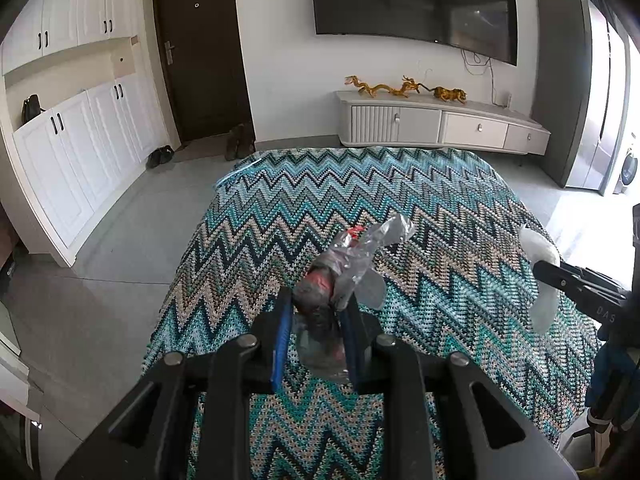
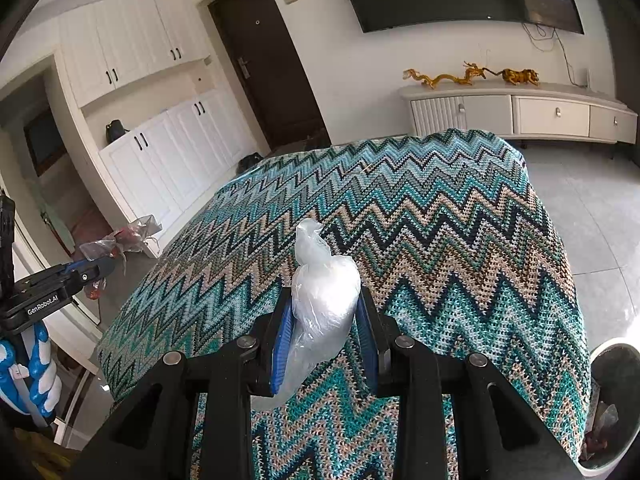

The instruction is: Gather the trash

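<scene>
My left gripper (image 1: 318, 312) is shut on a crumpled clear wrapper with red and dark bits (image 1: 344, 268), held above the zigzag-patterned table cloth (image 1: 440, 220). My right gripper (image 2: 325, 312) is shut on a knotted white plastic bag (image 2: 324, 284), also held over the cloth. In the left wrist view the white bag (image 1: 540, 248) and the right gripper show at the right edge. In the right wrist view the left gripper (image 2: 94, 270) with its wrapper (image 2: 128, 234) shows at the left, held by a blue-and-white gloved hand (image 2: 36, 372).
A white trash bin (image 2: 612, 404) with scraps inside stands on the floor at the table's right side. Beyond the table are a low TV cabinet (image 1: 440, 120), a dark door (image 1: 200, 52) and white cupboards (image 1: 72, 152). Grey tiled floor surrounds the table.
</scene>
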